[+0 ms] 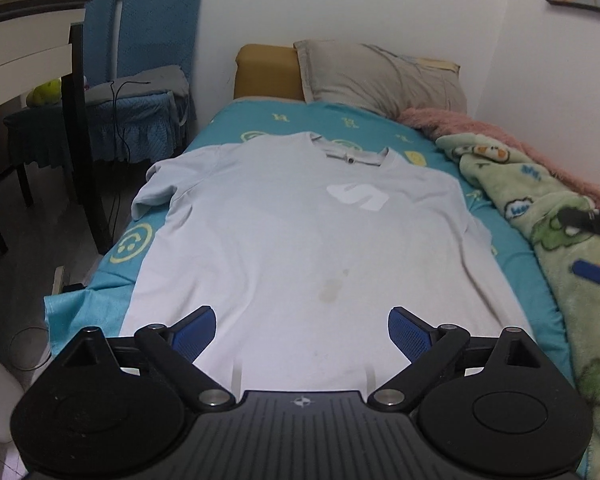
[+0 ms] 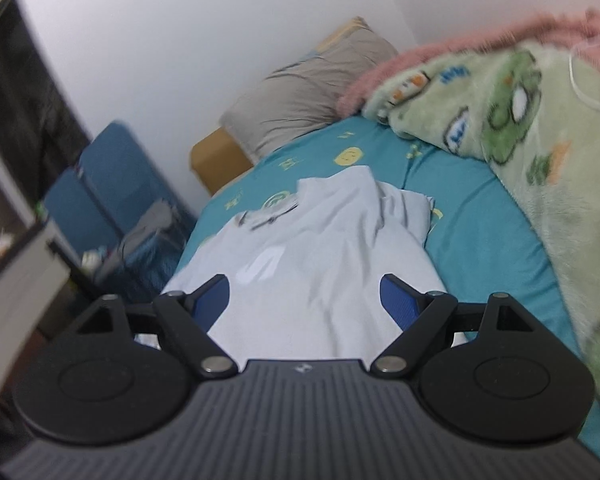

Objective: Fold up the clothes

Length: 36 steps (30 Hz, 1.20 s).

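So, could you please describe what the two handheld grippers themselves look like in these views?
Both look alike. The left gripper and right gripper each have a ribbed dark-grey body bearing a small white emblem, two round black discs at the sides, black link arms with silver pivot pins, and blue textured finger pads. No cables, sleeves or hands are visible.

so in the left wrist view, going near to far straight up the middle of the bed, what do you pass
left gripper with jaws open → yellowish stain on the t-shirt → white logo → collar → teal bedsheet → grey pillow → white wall
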Each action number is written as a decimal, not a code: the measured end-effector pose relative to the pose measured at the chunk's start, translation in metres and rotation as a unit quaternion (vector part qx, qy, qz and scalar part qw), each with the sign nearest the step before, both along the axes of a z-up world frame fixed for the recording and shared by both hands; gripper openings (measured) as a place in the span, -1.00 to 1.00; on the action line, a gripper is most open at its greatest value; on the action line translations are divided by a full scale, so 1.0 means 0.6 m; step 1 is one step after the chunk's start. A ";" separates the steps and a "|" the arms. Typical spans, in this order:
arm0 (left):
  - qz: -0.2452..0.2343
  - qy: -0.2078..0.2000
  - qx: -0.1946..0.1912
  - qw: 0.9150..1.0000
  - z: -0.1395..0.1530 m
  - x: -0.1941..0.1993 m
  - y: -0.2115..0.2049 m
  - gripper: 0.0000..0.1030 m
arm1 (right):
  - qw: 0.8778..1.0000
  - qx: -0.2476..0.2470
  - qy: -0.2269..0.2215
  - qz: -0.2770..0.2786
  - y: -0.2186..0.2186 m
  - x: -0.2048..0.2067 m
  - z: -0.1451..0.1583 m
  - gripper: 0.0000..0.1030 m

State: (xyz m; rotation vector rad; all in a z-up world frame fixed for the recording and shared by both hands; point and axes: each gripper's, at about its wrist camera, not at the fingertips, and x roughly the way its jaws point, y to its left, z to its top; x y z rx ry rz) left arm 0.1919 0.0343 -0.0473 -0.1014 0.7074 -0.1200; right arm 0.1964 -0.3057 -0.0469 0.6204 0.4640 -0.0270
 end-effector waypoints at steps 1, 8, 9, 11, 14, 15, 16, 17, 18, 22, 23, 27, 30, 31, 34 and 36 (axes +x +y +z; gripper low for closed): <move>0.003 0.002 -0.002 1.000 -0.005 0.002 0.007 0.84 | 1.000 0.014 0.002 -0.006 -0.017 0.023 -0.012 0.58; 0.057 0.036 -0.066 0.996 -0.026 0.027 0.049 0.84 | 0.990 0.118 0.032 -0.069 -0.143 0.184 -0.129 0.35; 0.065 0.040 -0.072 0.994 -0.029 0.033 0.052 0.84 | 0.990 0.117 0.032 -0.072 -0.154 0.207 -0.141 0.35; 0.074 0.043 -0.082 0.993 -0.034 0.046 0.056 0.84 | 0.992 0.092 0.040 -0.070 -0.166 0.252 -0.162 0.35; 0.078 0.061 -0.096 0.990 -0.045 0.067 0.052 0.84 | 0.994 0.051 0.068 -0.068 -0.171 0.314 -0.197 0.32; 0.079 0.068 -0.101 0.989 -0.049 0.074 0.050 0.84 | 0.994 0.039 0.077 -0.067 -0.172 0.334 -0.208 0.28; 0.080 0.075 -0.106 0.988 -0.053 0.081 0.048 0.84 | 0.994 0.026 0.087 -0.065 -0.171 0.351 -0.219 0.25; 0.079 0.082 -0.109 0.988 -0.058 0.084 0.046 0.84 | 0.994 0.010 0.088 -0.061 -0.168 0.364 -0.224 0.19; 0.079 0.088 -0.113 0.987 -0.062 0.086 0.045 0.84 | 0.995 -0.006 0.086 -0.056 -0.164 0.374 -0.228 0.09; 0.083 0.107 -0.135 0.981 -0.073 0.089 0.050 0.84 | 0.994 -0.033 0.098 -0.036 -0.146 0.404 -0.226 -0.62; 0.085 0.110 -0.140 0.980 -0.073 0.088 0.052 0.84 | 0.994 -0.037 0.102 -0.029 -0.140 0.408 -0.223 -0.65; 0.095 0.106 -0.155 0.978 -0.065 0.081 0.066 0.84 | 0.993 -0.099 0.062 0.002 -0.086 0.405 -0.174 -0.68; 0.105 0.099 -0.162 0.976 -0.059 0.078 0.077 0.84 | 0.985 -0.164 0.034 0.042 -0.016 0.401 -0.140 -0.68; 0.106 0.097 -0.163 0.976 -0.058 0.077 0.079 0.84 | 0.979 -0.192 0.030 0.064 0.014 0.402 -0.136 -0.68; 0.109 0.089 -0.153 0.978 -0.056 0.078 0.080 0.84 | 0.951 -0.275 0.028 0.137 0.111 0.405 -0.140 -0.69; 0.108 0.085 -0.142 0.980 -0.057 0.077 0.078 0.84 | 0.945 -0.278 0.037 0.169 0.150 0.396 -0.155 -0.66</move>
